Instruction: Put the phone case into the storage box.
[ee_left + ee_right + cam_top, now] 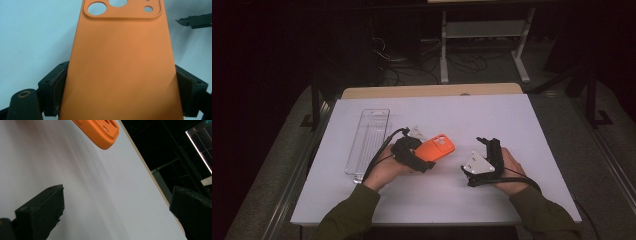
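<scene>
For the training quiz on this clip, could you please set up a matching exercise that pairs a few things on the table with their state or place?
Things:
1. orange phone case
2. clear plastic tray
3. right gripper
4. left gripper

States or places:
A. jaws open, nothing between them
B. lies at the left of the white tabletop, untouched
C. clamped by its two sides
D. shut on a wide thing

Pairs: 1-C, 2-B, 3-A, 4-D

Can't read a single word, logo or number anywhere from my claws, nothing's printed that I can make out.
</scene>
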Available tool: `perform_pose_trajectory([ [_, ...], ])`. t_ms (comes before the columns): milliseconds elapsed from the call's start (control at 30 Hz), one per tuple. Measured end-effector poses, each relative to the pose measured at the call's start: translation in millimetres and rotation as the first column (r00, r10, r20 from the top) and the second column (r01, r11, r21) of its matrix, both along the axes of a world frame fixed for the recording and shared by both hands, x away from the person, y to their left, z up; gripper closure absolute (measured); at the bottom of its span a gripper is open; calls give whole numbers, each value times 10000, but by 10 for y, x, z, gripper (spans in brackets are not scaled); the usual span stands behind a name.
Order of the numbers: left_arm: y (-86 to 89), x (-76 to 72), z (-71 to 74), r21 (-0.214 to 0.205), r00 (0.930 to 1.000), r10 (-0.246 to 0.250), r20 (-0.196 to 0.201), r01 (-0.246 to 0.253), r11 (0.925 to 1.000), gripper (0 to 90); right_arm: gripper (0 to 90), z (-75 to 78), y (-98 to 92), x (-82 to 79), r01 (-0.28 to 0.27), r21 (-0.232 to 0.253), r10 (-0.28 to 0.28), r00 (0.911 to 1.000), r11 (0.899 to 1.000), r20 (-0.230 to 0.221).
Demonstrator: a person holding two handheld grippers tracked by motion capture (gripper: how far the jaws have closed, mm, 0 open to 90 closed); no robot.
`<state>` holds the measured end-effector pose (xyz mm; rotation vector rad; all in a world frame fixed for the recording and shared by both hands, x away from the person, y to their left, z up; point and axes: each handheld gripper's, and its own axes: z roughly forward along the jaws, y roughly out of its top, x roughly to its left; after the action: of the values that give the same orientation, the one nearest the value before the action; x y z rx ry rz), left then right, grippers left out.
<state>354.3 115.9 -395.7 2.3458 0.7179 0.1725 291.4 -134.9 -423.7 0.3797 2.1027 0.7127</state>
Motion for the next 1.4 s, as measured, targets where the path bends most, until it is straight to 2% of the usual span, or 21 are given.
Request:
perform_pose_trajectory([
  [500,-12,-4,1,-42,10000,19,-29,-19,10000,148,0,-20,43,-33,-69,-515,96,9986,9986,521],
  [533,-11,-4,1,-52,10000,18,-31,-19,10000,148,0,-10,34,-30,-178,-882,232,9979,9959,601],
  [667,-11,-6,-3,-33,10000,-63,-11,63,10000,148,0,-13,49,-44,-288,-1289,403,9954,9912,870],
  [767,-14,-7,0,48,9999,-112,-34,113,9999,148,0,-31,73,-49,-417,-1517,618,9895,9875,1306],
  [933,-26,-16,-9,-44,9999,-76,-131,75,10000,148,0,-48,91,-71,-283,-1658,535,9874,9857,1492],
  [1000,-28,-19,-11,-47,9999,-79,-137,79,10000,148,0,-41,82,-63,-433,-2100,779,9841,9767,1596],
  [1033,-32,-22,-13,-92,9999,-48,-135,47,9999,148,0,-44,84,-65,-407,-2115,770,9830,9765,1667],
  [1133,-17,-11,-4,147,9997,-241,-107,243,9996,148,0,-55,92,-76,-385,-2281,802,9811,9729,1762],
  [1200,-10,-6,-4,241,9994,-339,-55,340,9991,148,0,-68,105,-84,-320,-2244,739,9808,9740,1807],
  [1333,-12,-8,2,269,9993,-355,-78,357,9990,148,0,-85,123,-91,-351,-2446,870,9750,9690,2046],
  [1400,-12,-8,2,269,9993,-360,-68,362,9990,148,0,-78,124,-93,-386,-2814,1030,9705,9588,2178],
])
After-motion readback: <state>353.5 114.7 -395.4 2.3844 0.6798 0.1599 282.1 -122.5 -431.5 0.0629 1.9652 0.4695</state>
